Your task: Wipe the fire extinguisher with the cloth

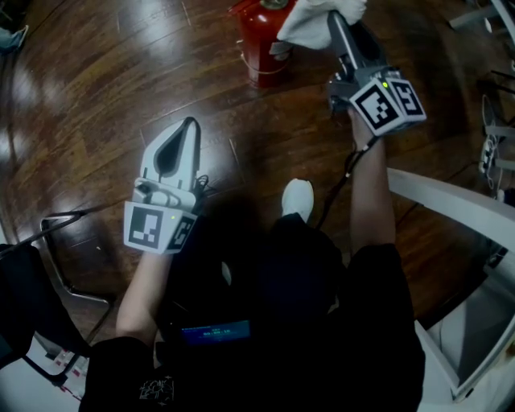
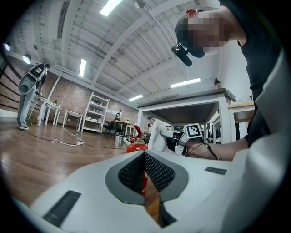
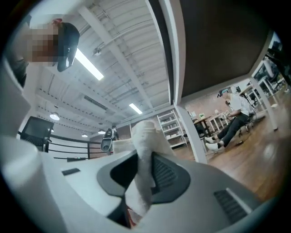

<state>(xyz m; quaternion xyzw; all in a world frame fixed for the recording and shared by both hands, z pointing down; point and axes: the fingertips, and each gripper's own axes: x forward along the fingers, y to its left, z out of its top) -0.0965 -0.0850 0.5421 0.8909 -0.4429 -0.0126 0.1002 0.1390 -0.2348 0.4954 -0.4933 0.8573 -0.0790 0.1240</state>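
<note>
— Since the wooden floor [image 1: 121,96] fills most of the head view, begin there: what stands on it?

— A white table [image 1: 451,201] runs along the right side, at the near end. At the far edge, a little right of centre, the red fire extinguisher [image 1: 256,48] stands upright on the boards, its top cut off by the edge of the view.

— And the cloth?

— The white cloth [image 1: 310,24] is bunched at the extinguisher's upper right and overlaps its top. From above I cannot tell whether it presses on the metal or hangs just beside it.

— Who has it?

— The right gripper [image 1: 336,22]. Its own view shows the two jaws clenched on a fold of the cloth, with the rest standing up beyond the tips.

— The other one?

— The left gripper [image 1: 191,122] hangs at the near left, well apart from the extinguisher and pointing toward it. Its jaws are pressed together with nothing between them. Only a sliver of the red body shows through the slit below where they meet.

— So how far along is it?

— Early, or midway at most, by my reading. The cloth is in the grip and at the extinguisher's top, so picking it up is done. No view shows which parts have been rubbed, and the near side of the red body lies uncovered. I would count the body, from shoulder to base, as left to wipe. The left gripper is free to steady the extinguisher if it rocks.
</note>
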